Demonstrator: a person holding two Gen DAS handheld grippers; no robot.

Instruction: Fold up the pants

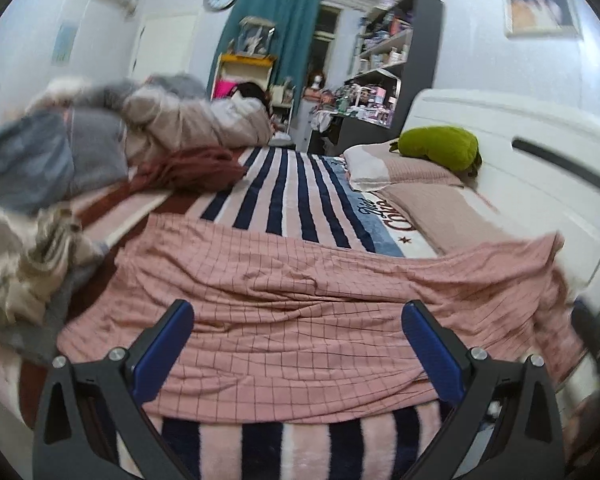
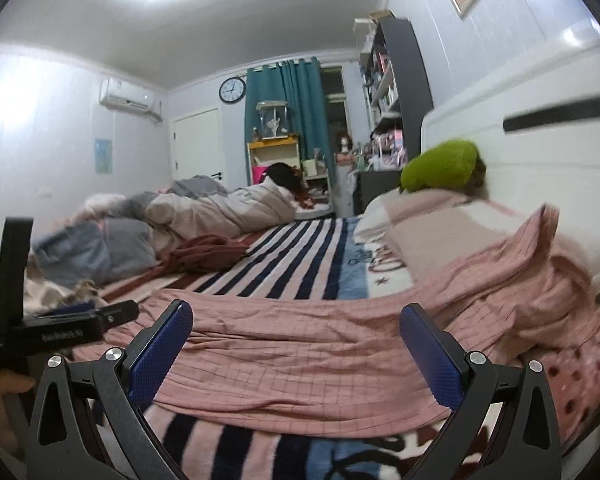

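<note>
**Pink checked pants lying spread across the striped blanket, both grippers released**

At the left edge of the bed, a heap of clothes [image 1: 28, 264] is crowding the pants' left end, and a maroon garment [image 1: 188, 168] is lying just beyond it. The pants [image 1: 292, 312] are stretching sideways over the striped blanket [image 1: 284, 184], wrinkled through the middle, with their near hem sitting just above a bare band of stripes. Beyond the pants, the blanket is running open toward the far end of the room. To the right, the pants' far end is climbing up onto a pink pillow [image 2: 452, 236], close to the white headboard [image 1: 540, 160], where a green plush toy [image 1: 440, 148] is resting.

The left gripper [image 1: 298, 320] is hovering low over the pants, fingers spread wide and holding nothing. In the right wrist view it [image 2: 84, 318] is showing at the left. The right gripper [image 2: 296, 322] is likewise hanging wide apart above the fabric, gripping nothing.
</note>
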